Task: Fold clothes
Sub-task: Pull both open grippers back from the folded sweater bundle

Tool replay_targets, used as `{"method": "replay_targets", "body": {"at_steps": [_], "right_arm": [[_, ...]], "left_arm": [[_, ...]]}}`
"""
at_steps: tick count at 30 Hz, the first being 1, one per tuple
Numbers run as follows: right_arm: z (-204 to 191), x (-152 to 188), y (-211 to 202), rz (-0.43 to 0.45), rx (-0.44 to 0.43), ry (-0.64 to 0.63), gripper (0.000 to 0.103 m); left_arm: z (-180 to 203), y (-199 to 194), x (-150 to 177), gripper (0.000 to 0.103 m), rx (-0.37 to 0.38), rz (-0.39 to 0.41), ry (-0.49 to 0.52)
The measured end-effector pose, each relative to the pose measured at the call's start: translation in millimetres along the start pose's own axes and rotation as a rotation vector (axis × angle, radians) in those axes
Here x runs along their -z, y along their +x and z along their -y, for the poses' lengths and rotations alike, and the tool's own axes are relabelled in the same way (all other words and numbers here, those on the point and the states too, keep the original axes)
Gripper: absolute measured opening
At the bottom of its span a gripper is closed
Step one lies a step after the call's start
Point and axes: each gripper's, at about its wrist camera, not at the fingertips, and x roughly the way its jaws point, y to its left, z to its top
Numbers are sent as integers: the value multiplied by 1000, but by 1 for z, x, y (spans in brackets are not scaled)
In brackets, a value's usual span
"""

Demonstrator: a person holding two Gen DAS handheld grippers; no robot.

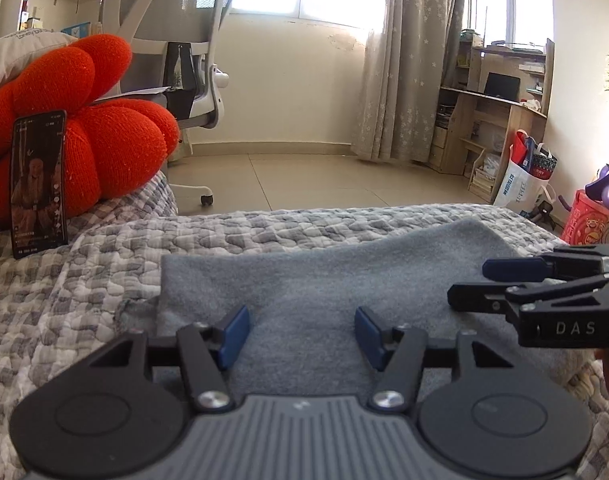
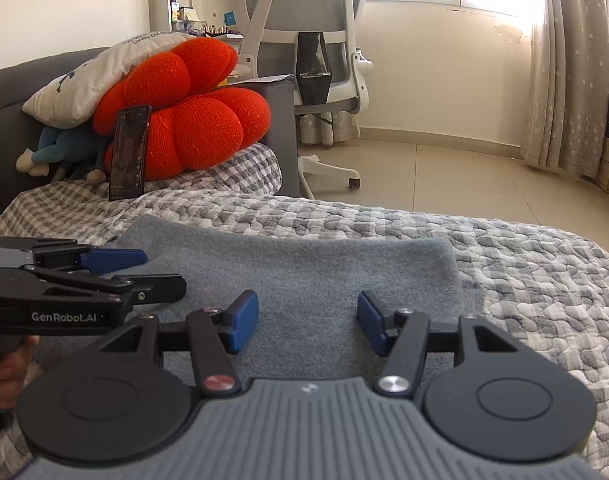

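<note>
A grey fleece garment [image 1: 324, 276] [image 2: 304, 272] lies folded flat in a rectangle on the checked quilt [image 1: 84, 300] [image 2: 544, 280]. My left gripper [image 1: 302, 334] hovers open just above the near part of the garment, nothing between its blue pads. My right gripper [image 2: 307, 322] is likewise open over the cloth, holding nothing. Each gripper shows in the other's view: the right gripper [image 1: 470, 284] at the right edge, the left gripper [image 2: 164, 270] at the left edge, with a person's hand [image 2: 8, 368] on its handle.
A phone [image 1: 38, 184] [image 2: 129, 154] stands propped against a red knitted cushion [image 1: 88, 132] [image 2: 192, 112] at the head of the bed. A white office chair [image 1: 172, 40] [image 2: 312, 40] stands on the tiled floor beyond. A desk [image 1: 500, 112], bags [image 1: 524, 180] and curtains [image 1: 408, 60] are far right.
</note>
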Motion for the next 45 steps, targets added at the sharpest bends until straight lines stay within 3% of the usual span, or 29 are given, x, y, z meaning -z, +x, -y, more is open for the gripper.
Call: {"method": "replay_targets", "body": {"at_steps": [12,24,45], "right_arm": [[28,16,-32,18,83,19,61],[39,31,-64,-8,149,65,61],[18,36,-96,-76,153,84,65]], "left_arm": [[-32,-39,13,63,-53,-8,-60],[-39,-73,27,63,-89,-43,-105],[-27,-89,29,68,-168,-234,-245]]}}
